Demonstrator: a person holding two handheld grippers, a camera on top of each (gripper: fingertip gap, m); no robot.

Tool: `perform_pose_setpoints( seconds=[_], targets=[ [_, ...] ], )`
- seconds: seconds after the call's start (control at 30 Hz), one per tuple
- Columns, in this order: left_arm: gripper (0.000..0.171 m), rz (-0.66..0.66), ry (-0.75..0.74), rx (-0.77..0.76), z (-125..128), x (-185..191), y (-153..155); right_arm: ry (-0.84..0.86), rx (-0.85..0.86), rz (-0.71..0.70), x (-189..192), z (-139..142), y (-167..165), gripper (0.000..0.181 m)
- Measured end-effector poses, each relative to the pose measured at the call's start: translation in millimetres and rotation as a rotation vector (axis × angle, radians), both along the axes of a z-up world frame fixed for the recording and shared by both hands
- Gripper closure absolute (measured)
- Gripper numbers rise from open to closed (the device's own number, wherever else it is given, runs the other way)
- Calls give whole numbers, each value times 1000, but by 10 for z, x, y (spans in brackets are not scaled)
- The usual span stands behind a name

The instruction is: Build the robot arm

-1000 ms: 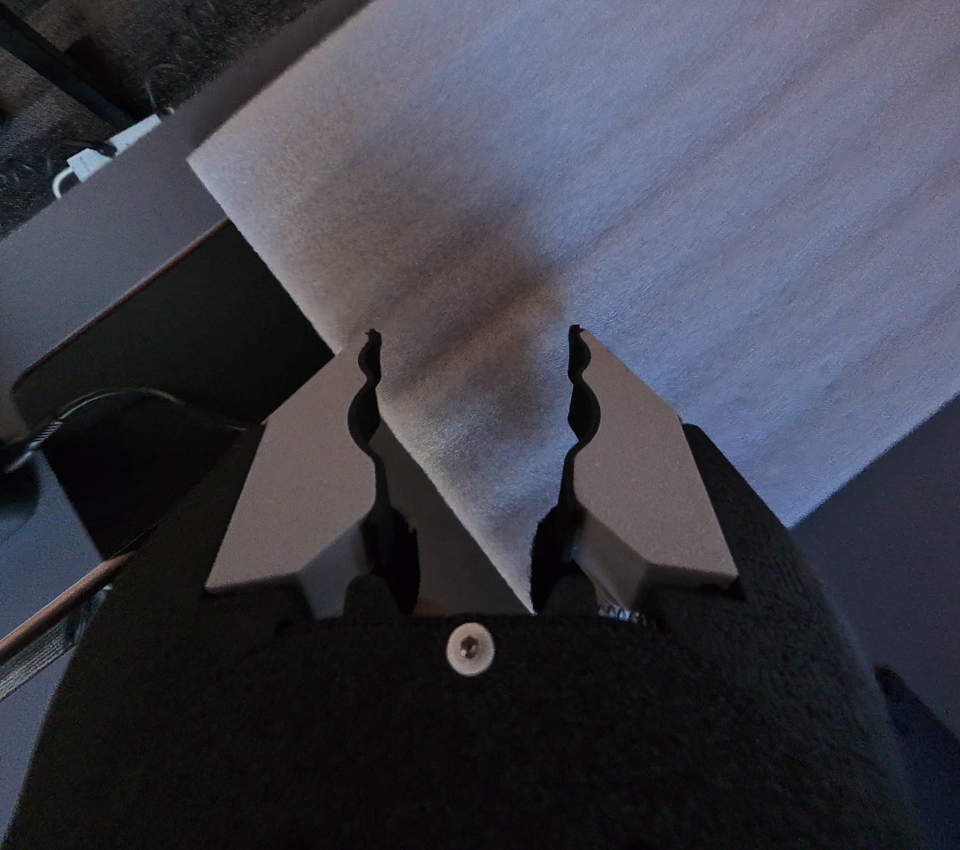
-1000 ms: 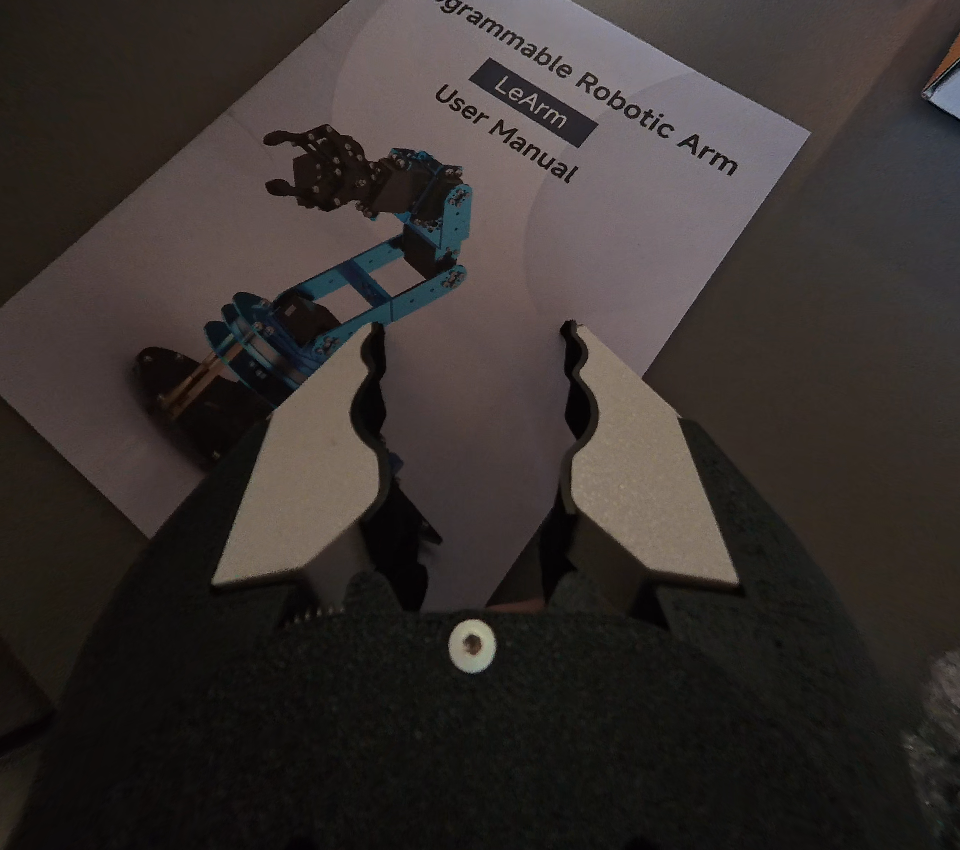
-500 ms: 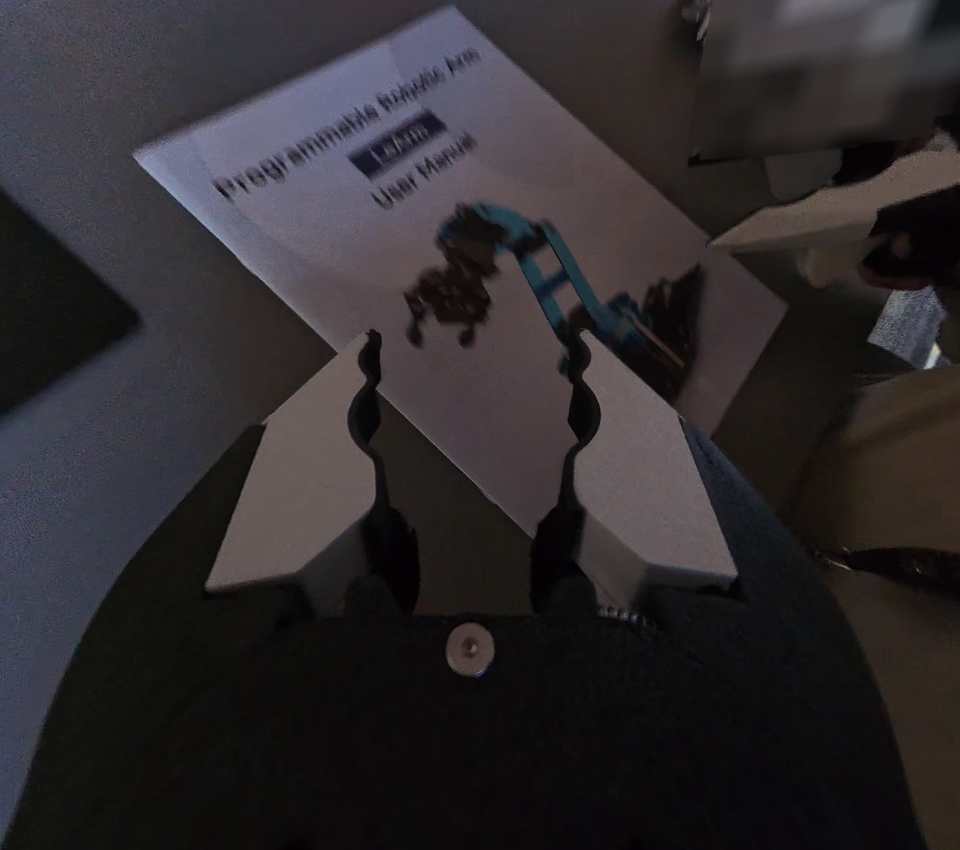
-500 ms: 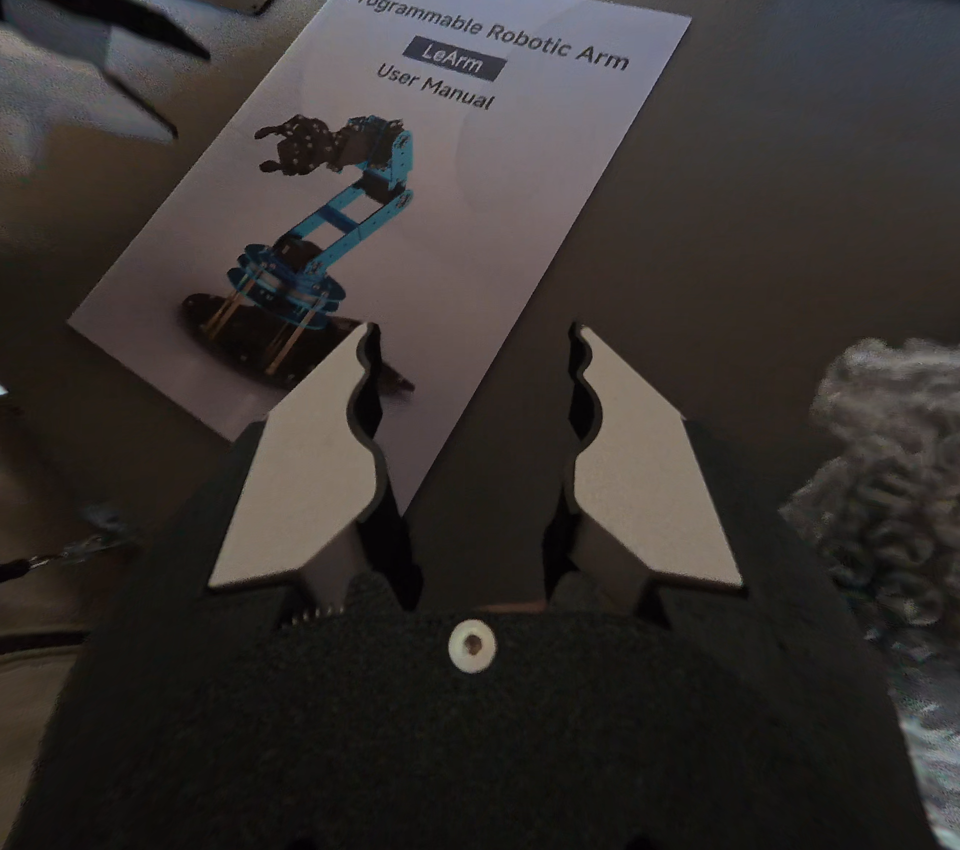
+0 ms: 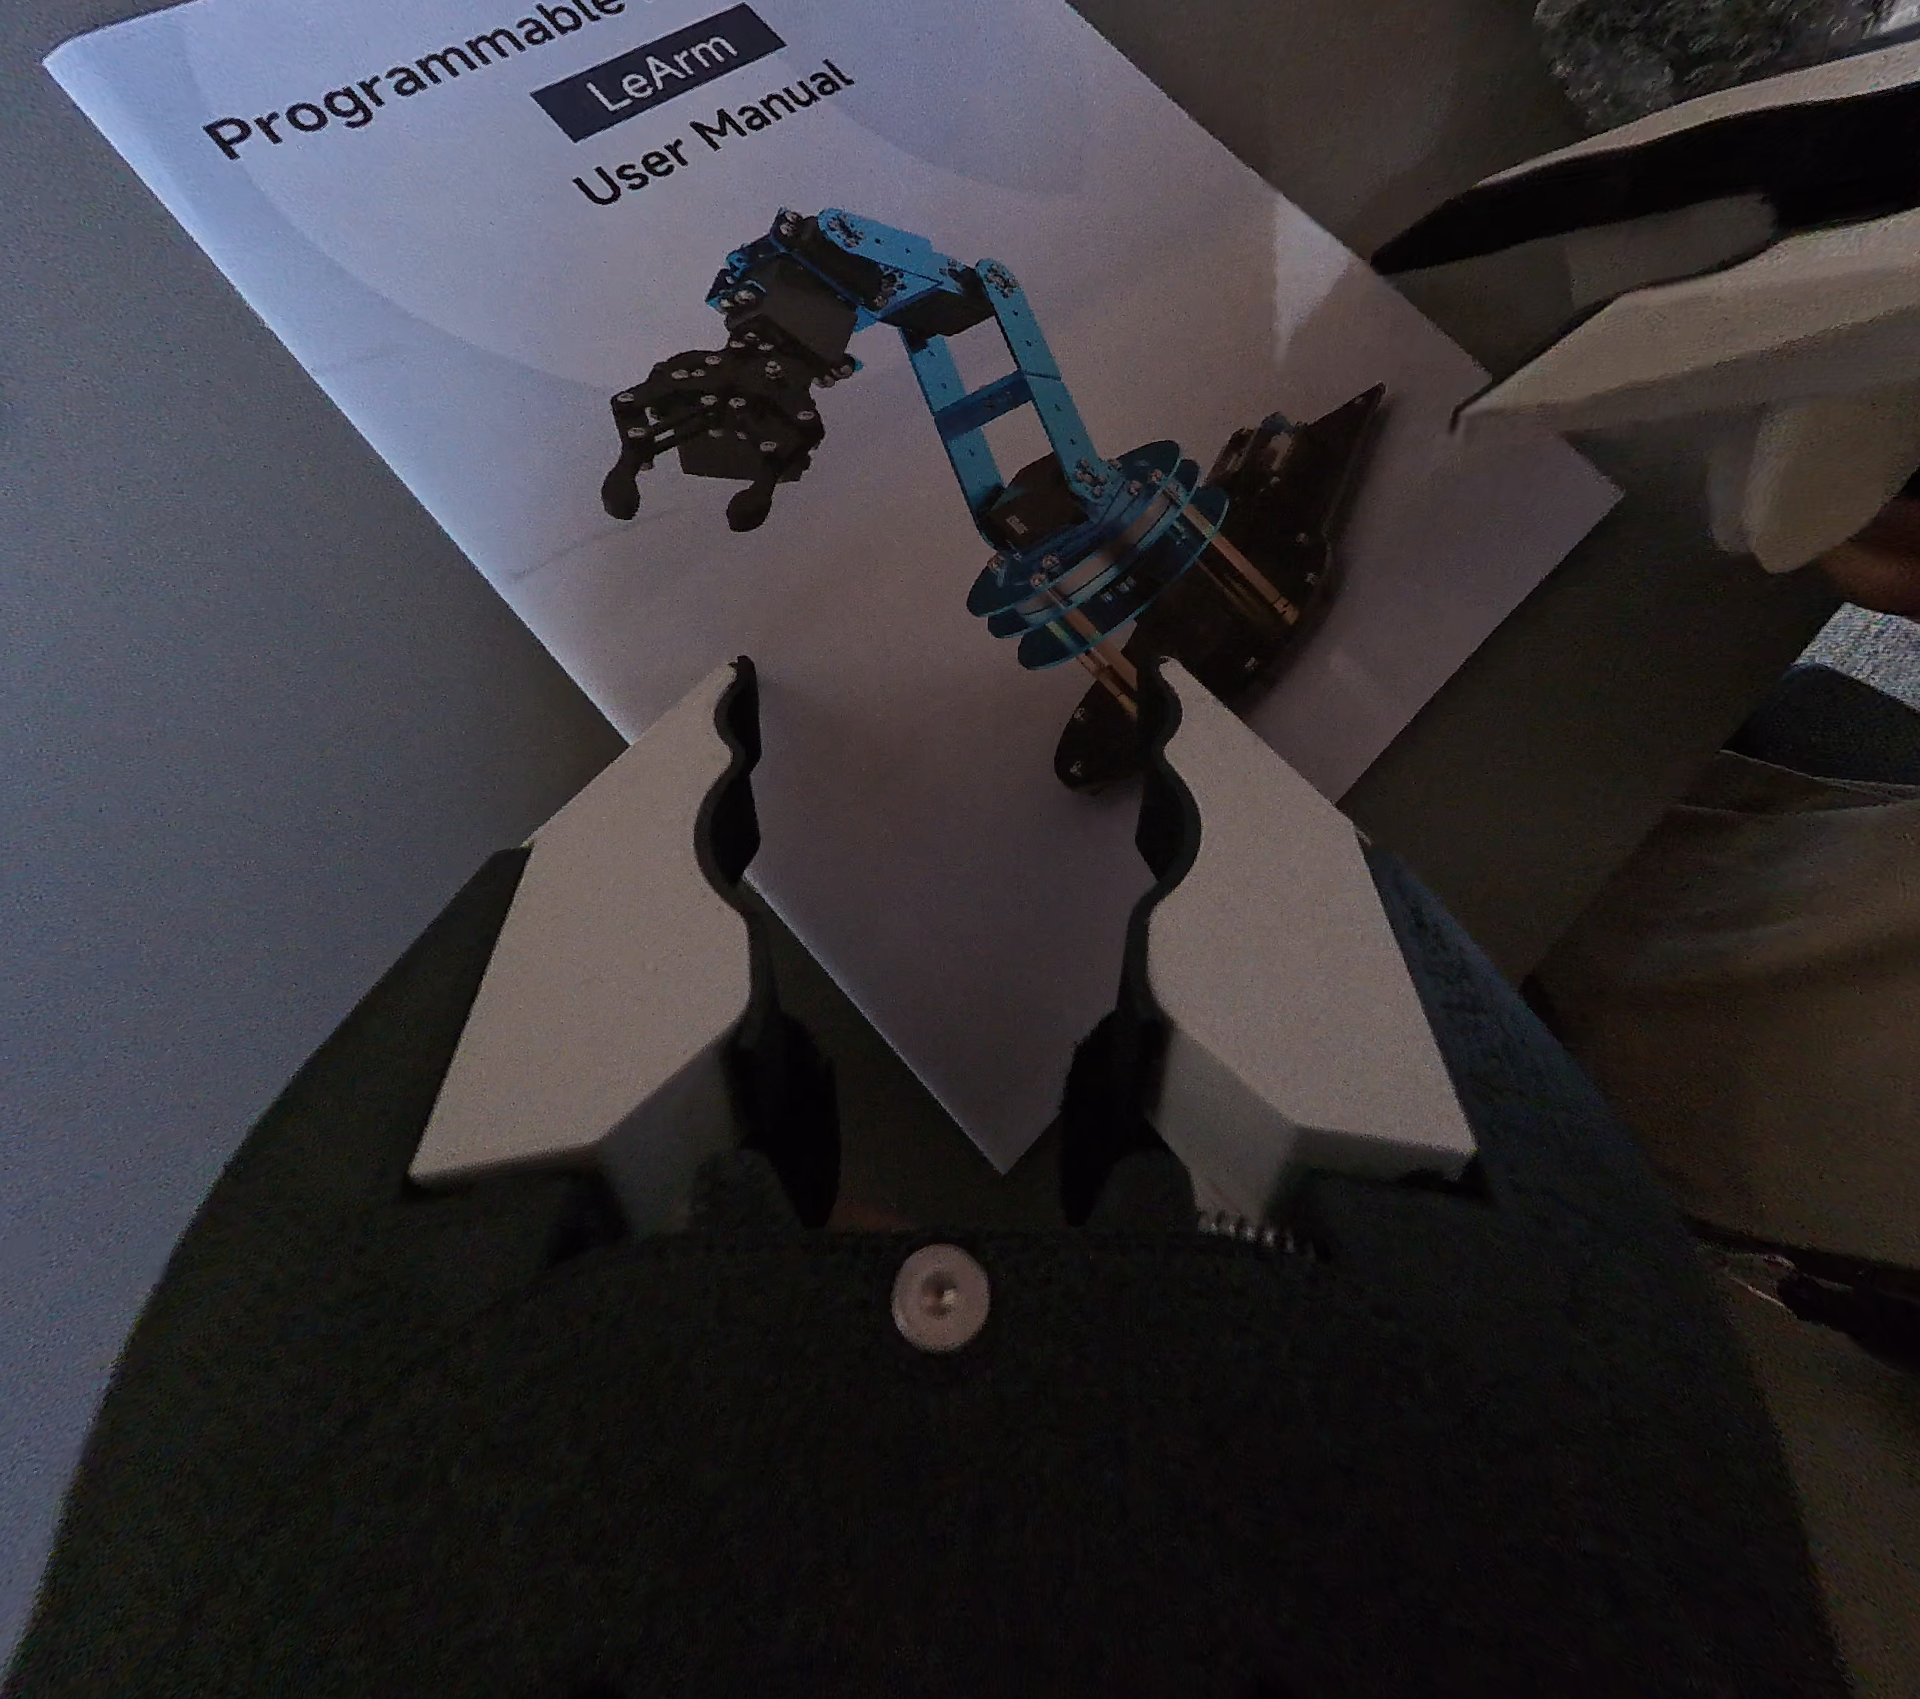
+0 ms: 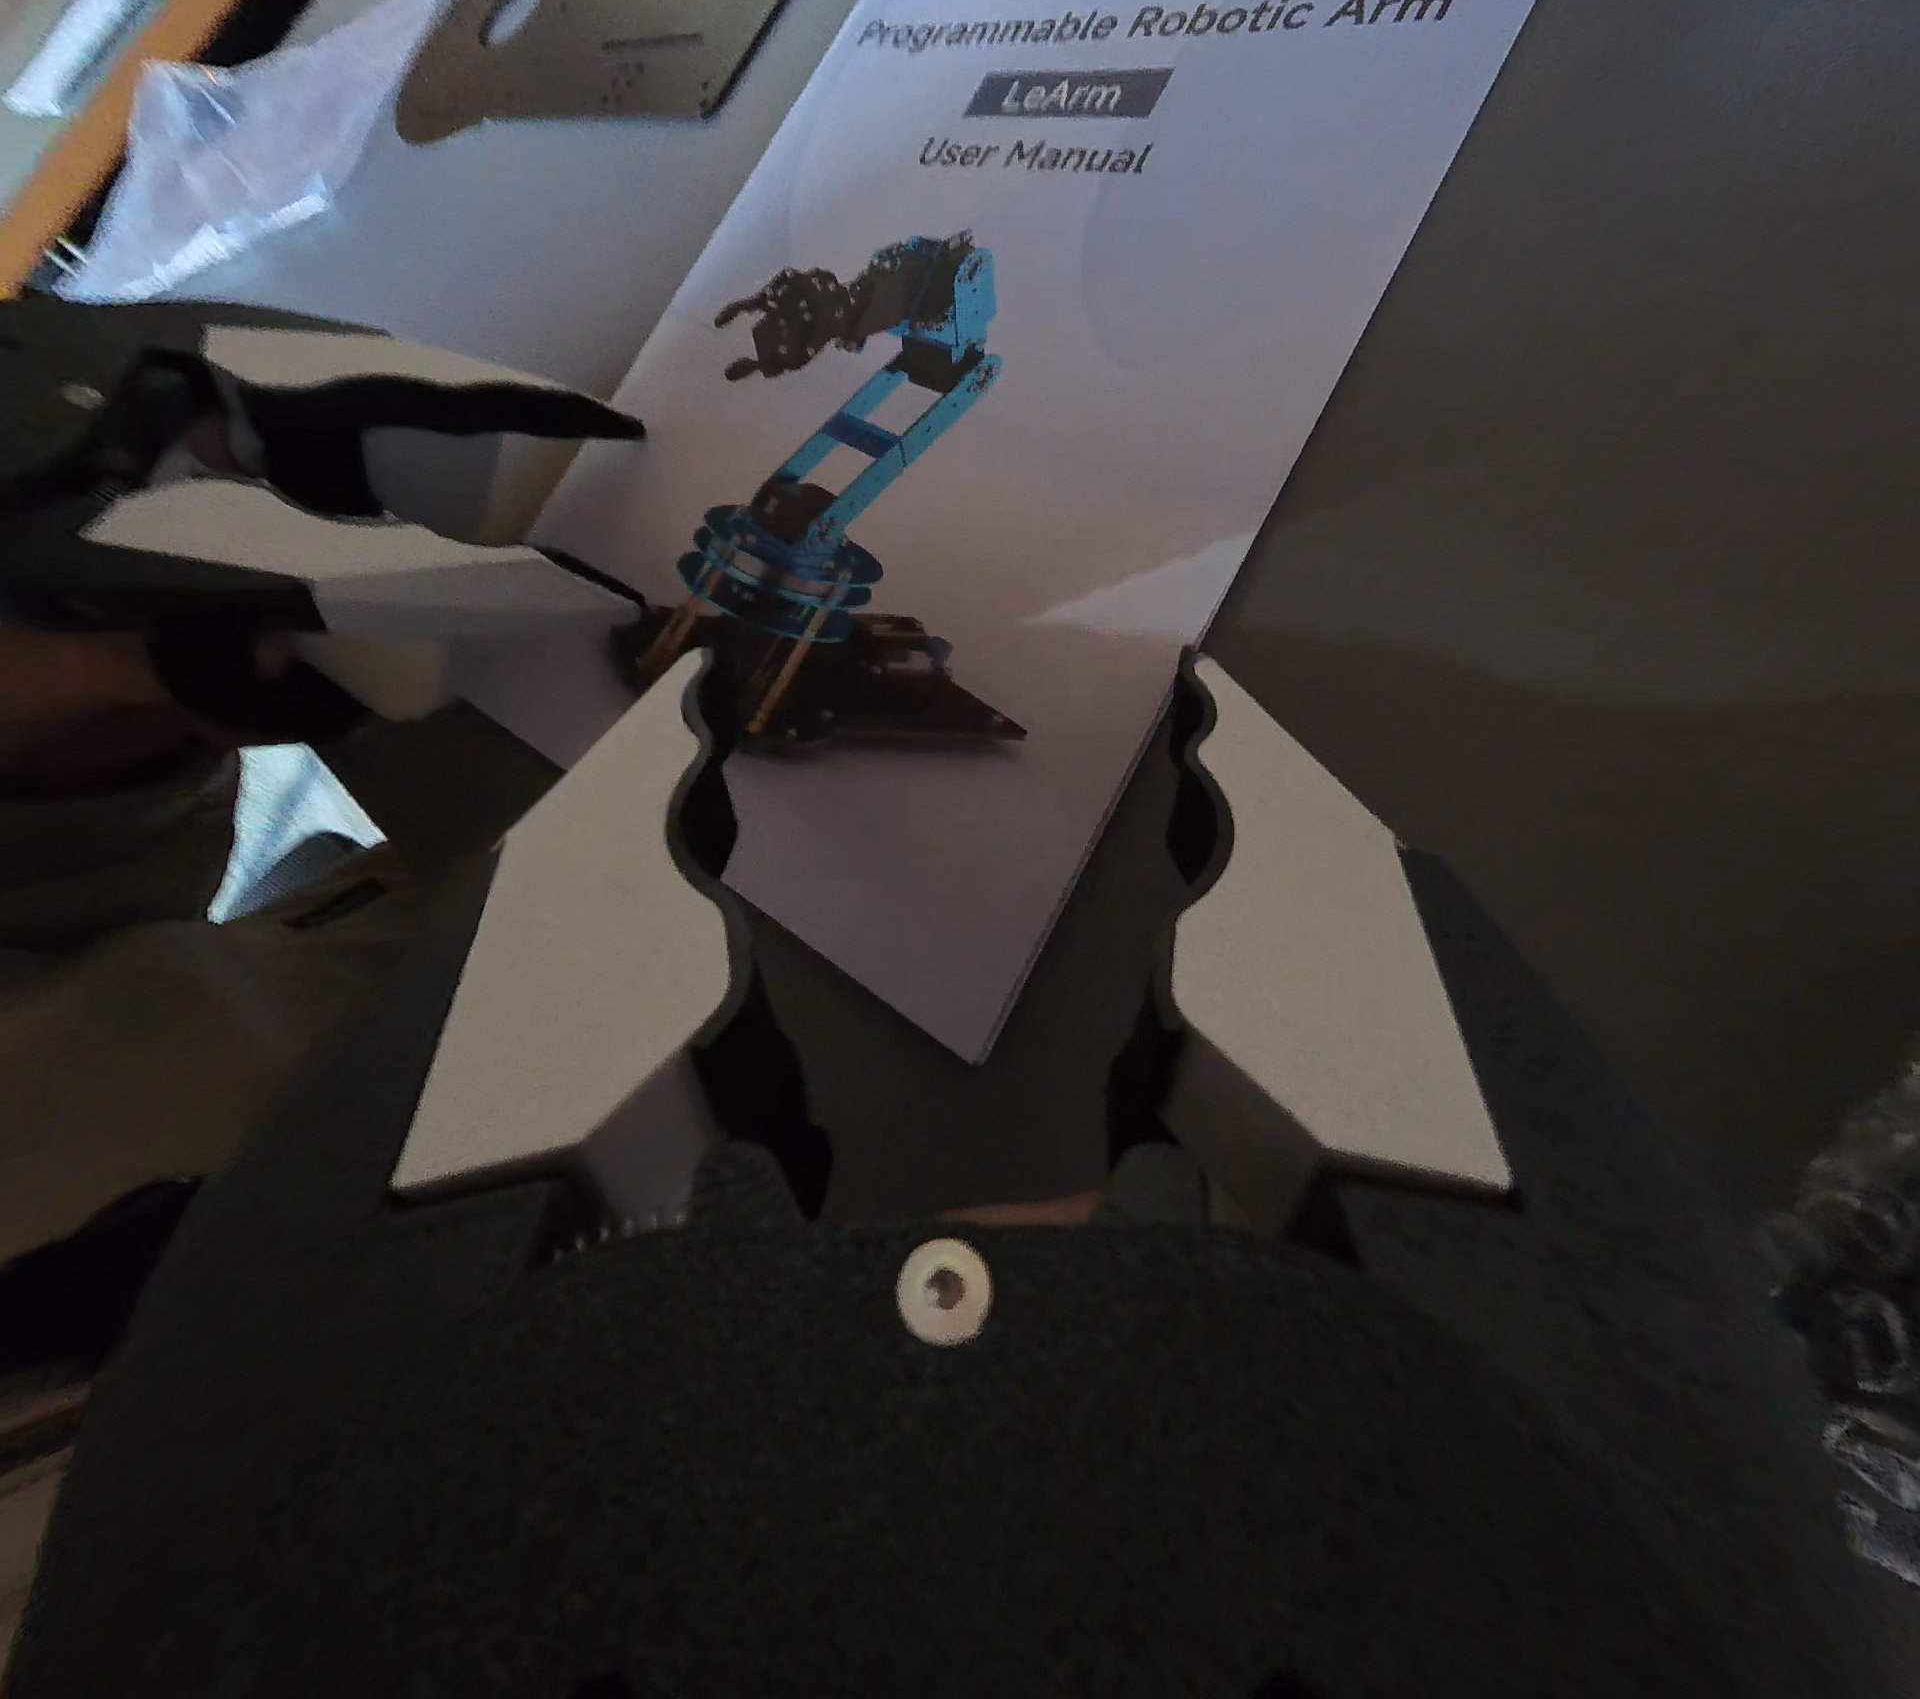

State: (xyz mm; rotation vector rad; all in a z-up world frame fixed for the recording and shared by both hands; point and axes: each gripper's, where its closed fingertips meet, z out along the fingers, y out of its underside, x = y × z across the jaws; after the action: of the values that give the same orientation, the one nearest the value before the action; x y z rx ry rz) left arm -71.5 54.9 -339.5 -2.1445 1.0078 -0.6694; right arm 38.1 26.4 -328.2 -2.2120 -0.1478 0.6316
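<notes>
Near the front edge of the grey surface (image 5: 260, 714) lies a white booklet (image 5: 831, 423), flat. Both the left gripper (image 5: 951, 693) and right gripper (image 6: 945, 683) are released, empty, each hovering over a near corner; a grasp there probably needs one finger slid under the thin edge.

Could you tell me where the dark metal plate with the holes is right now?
In the right wrist view, the dark metal plate lies flat at upper left, beside the booklet's left edge.

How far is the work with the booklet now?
Done: both grippers are at the booklet. In hand: nothing; left gripper and right gripper are open, each over a near corner. Left: the booklet lies flat and closed on the table.
</notes>
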Motion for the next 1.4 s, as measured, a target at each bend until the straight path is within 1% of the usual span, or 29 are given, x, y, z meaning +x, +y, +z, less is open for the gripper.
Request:
perform_pose_setpoints(
  seconds=[0.1,0.17,0.23,0.27,0.3,0.33,0.37,0.4,0.43,0.47,0.5,0.57,0.6,0.63,0.7,0.77,0.8,0.87,0.9,0.93,1.03,1.1,1.13,1.2,1.23,1.27,1.3,1.37,1.4],
  targets=[
    [99,1,-7,-5,4,1,-3,128,72,-36,31,193,26,107],
    [99,-4,-9,-6,5,4,-12,260,125,-24,-7,370,18,110],
    [99,-12,-18,-12,10,10,-25,423,194,7,-59,583,-3,127],
    [99,-16,-26,-19,14,14,-30,486,206,14,-79,635,-6,132],
    [99,-18,-35,-27,19,17,-33,527,184,36,-131,623,-17,132],
    [99,-19,-44,-35,24,18,-33,515,128,57,-193,519,-25,130],
    [100,-20,-49,-39,27,20,-34,452,43,63,-237,334,-41,127],
    [100,-22,-49,-39,26,21,-35,401,-10,72,-282,207,-67,126],
    [99,-24,-45,-35,24,22,-35,386,-26,73,-324,167,-88,127],
    [99,-25,-39,-30,21,24,-38,393,-21,79,-366,187,-108,132],
    [99,-28,-34,-24,19,27,-41,385,-14,78,-387,203,-120,142],
    [99,-38,-43,-31,25,45,-59,314,8,68,-396,245,-113,159],
    [99,-48,-68,-54,39,70,-80,275,44,76,-420,324,-104,168],
    [99,-60,-113,-96,65,106,-110,219,89,91,-458,418,-91,173],
    [99,-86,-239,-208,147,189,-172,16,186,137,-573,592,-42,177],
    [99,-94,-392,-322,310,194,-150,-200,275,233,-784,746,-14,179],
    [99,-93,-484,-388,454,153,-104,-305,317,265,-875,815,9,179],
    [100,-86,-685,-501,857,-18,54,-475,364,329,-1064,880,41,178],
    [100,-74,-758,-527,1044,-143,149,-545,359,356,-1150,872,59,179],
    [99,-57,-794,-526,1185,-275,239,-617,346,376,-1218,850,81,179],
    [99,-53,-786,-487,1449,-555,339,-847,340,463,-1432,788,126,176],
    [100,-40,-728,-492,1507,-658,371,-991,371,524,-1620,784,154,175],
    [101,-20,-682,-494,1481,-714,409,-1052,402,545,-1721,794,174,175],
    [125,10,-607,-507,1397,-842,493,-1143,449,592,-1905,772,190,175],
    [137,16,-594,-521,1373,-903,524,-1183,467,608,-1977,753,198,173],
    [154,18,-583,-527,1348,-966,548,-1202,496,617,-2049,750,201,172],
    [167,23,-558,-519,1301,-1037,576,-1197,533,616,-2113,769,200,168],
    [171,41,-521,-507,1207,-1183,637,-1124,577,599,-2196,820,188,157],
    [171,45,-517,-520,1172,-1244,654,-1044,572,613,-2234,821,148,149]
  ],
)
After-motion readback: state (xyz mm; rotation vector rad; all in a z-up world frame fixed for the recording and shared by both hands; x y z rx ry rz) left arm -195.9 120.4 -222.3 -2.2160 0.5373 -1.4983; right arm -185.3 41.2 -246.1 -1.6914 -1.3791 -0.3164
